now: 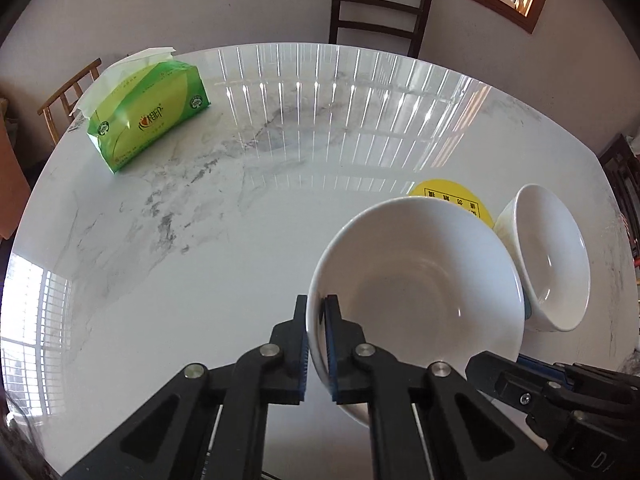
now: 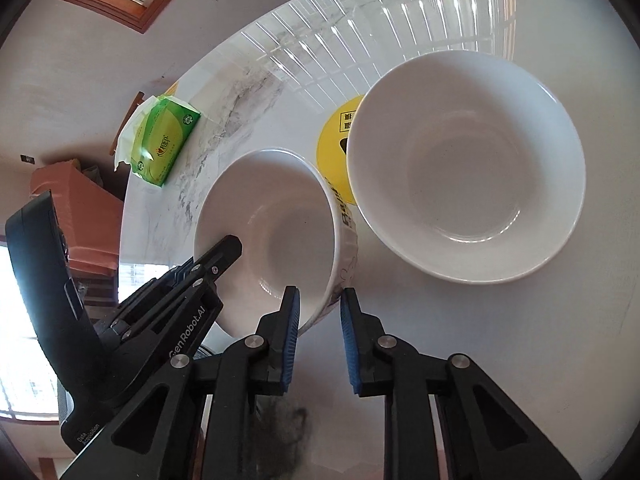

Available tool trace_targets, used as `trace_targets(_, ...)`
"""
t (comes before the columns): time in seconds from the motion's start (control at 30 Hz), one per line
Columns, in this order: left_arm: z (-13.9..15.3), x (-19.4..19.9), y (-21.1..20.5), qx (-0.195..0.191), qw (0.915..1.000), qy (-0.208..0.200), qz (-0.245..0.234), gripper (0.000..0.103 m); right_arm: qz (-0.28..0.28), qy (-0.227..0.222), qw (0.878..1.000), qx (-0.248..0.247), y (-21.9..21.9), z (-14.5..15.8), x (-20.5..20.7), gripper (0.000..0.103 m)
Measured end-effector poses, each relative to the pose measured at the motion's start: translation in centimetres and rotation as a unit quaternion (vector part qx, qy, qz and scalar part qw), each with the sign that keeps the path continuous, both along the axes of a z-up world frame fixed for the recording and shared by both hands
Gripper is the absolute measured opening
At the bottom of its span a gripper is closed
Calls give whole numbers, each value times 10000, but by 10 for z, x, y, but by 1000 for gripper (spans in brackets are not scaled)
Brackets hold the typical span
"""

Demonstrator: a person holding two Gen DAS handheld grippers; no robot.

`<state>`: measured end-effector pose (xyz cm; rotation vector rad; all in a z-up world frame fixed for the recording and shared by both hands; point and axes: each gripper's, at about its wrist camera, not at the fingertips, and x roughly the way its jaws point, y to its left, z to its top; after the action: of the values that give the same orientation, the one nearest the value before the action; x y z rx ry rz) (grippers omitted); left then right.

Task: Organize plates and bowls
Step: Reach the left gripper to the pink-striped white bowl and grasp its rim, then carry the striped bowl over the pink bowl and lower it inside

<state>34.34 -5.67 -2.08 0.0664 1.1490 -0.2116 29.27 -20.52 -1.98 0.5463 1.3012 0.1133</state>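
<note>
Left tool [image 1: 318,344]: clamped on the near rim of the tilted white bowl [image 1: 416,288], 1 finger inside, 1 outside.
Right tool [image 2: 319,340]: jaws apart astride that same bowl's far rim; whether the pads press it, I cannot tell.
Second bowl [image 2: 466,164]: upright on the marble bench [image 1: 200,240], just beside.
Yellow disc [image 2: 334,140]: flat, partly under both bowls.
Tissue pack [image 1: 148,114]: far corner.

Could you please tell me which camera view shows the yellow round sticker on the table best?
The right wrist view: the yellow sticker shows a wide arc with black print between the two bowls. In the left wrist view only a sliver peeks above the near bowl's rim.
</note>
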Motion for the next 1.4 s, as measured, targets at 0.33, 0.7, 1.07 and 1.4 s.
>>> trace_targets(0.33,56,-73,24,-358,9969,-605,353,9,374,-399,9972,517,-3,28,-39,14)
trace_targets(0.7,119,-208,7,-791,9872,-1383,-12,10,730,-1086,9889,708,-28,88,-163,14)
trace_targets(1.07,111,-280,-37,-711,9851,-1492,-469,10,600,-1027,9909,635,-58,77,-232,14)
trace_targets(1.4,90,-279,-54,-536,9882,-1350,-485,10,495,-941,9922,646,-77,59,-235,14)
